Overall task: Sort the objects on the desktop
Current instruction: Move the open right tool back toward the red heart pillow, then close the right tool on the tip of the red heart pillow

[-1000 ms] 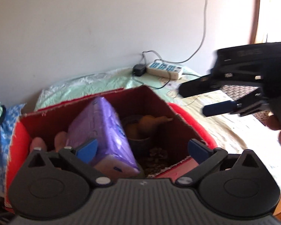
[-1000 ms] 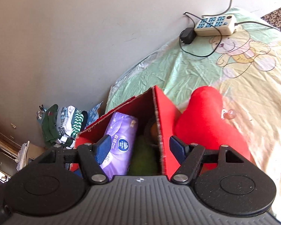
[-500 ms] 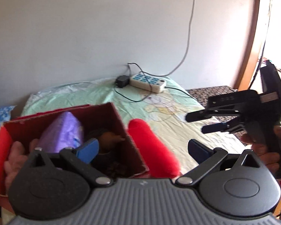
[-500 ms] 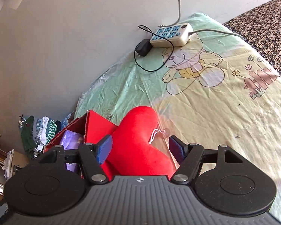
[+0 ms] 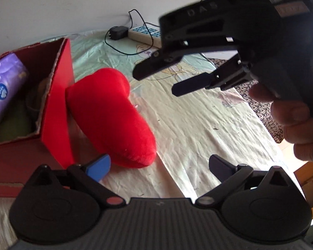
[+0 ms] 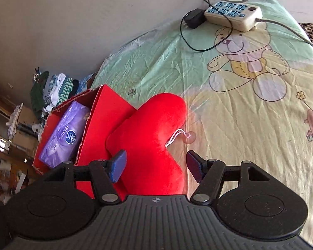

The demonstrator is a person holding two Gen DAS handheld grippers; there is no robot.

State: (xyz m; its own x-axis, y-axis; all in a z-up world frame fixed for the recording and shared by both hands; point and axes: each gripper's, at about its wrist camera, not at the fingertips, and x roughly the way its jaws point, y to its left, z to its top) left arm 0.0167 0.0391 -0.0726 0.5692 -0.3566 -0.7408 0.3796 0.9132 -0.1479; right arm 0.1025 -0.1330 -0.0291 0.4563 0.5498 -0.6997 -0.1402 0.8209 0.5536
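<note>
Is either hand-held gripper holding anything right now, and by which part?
Nothing is held. The left hand-held gripper is open over the sheet; the right hand-held gripper is closing around the red heart pillow without gripping it.

Plush red heart cushion (image 6: 152,137); matt cardboard box (image 5: 58,104); wrinkled cloth sheet (image 6: 250,125).

At my nine o'clock sits a bright red cardboard box (image 6: 106,120) holding a purple tissue pack (image 6: 64,135) with a blue round logo. A red heart-shaped plush pillow (image 6: 154,137) lies ahead. I see the sheet (image 6: 229,108) in pale green and yellow, printed with a yellow teddy bear. At one o'clock, a cream power strip (image 6: 233,14) with blue sockets, a black adapter (image 6: 195,20).
</note>
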